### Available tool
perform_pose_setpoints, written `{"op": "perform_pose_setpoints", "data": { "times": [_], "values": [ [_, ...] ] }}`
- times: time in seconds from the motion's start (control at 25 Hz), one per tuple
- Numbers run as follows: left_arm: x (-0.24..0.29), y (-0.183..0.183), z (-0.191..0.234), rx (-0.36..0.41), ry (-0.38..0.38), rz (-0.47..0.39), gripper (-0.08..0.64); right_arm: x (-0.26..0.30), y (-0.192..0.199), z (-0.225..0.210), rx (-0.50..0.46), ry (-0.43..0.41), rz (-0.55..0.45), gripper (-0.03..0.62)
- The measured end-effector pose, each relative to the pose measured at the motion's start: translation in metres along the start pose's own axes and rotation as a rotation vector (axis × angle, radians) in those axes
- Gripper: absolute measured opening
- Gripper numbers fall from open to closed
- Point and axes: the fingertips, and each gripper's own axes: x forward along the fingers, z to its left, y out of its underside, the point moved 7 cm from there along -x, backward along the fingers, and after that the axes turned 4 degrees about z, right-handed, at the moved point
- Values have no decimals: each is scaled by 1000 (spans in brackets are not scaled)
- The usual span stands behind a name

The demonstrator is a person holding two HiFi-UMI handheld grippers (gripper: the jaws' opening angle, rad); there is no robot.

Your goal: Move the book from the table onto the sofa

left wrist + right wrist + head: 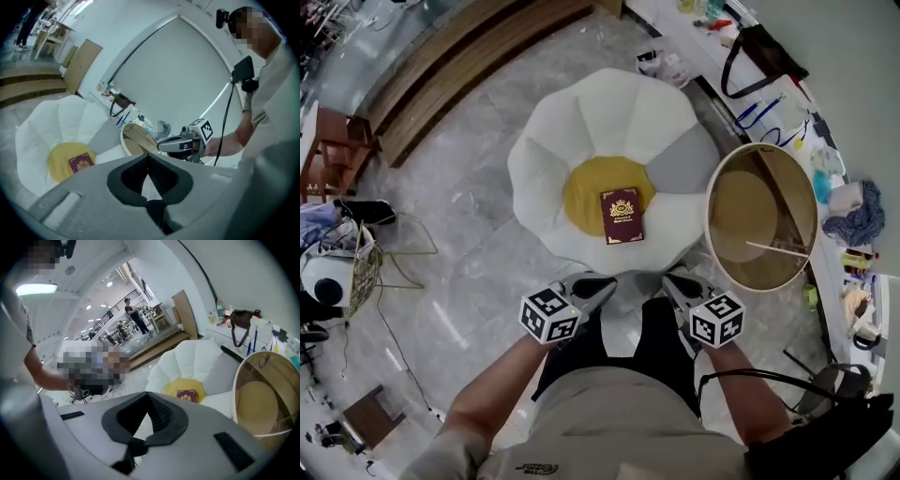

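A maroon book (622, 216) with a gold emblem lies flat on the yellow centre cushion of the white flower-shaped sofa (581, 122). The book also shows in the left gripper view (80, 162) and the right gripper view (186, 395). Both grippers are held near the person's body, short of the sofa's near edge and well back from the book. The left gripper (605, 279) is shut with nothing in it, its pads meeting (148, 157). The right gripper (668, 277) is shut and empty too (148, 394). The round wooden table (759, 216) stands right of the sofa.
A long counter (787, 103) with a black bag, bottles and cloths runs along the right wall. Wooden steps (459, 66) lie at the upper left. A chair (333, 150) and loose cables sit on the floor at the left. People stand far off in the right gripper view.
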Motion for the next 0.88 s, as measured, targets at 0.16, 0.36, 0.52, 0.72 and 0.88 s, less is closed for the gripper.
{"op": "perform_pose_setpoints", "data": {
  "times": [0.16,0.36,0.52,0.72,0.88],
  "values": [
    [-30,-34,-60,153,35,38,9,-48,-21,43,-62,10,-47,14],
    [-60,-65,-110,248,74,29,8,-94,-42,84,-120,26,-118,14],
    [-73,-82,-135,304,101,16,8,-119,-55,105,-180,50,-160,14],
    [-88,-90,-151,356,128,-17,8,-139,-63,126,-223,97,-224,12],
    [-96,-94,-156,377,128,-47,8,-147,-59,139,-237,119,-252,12]
  ]
}}
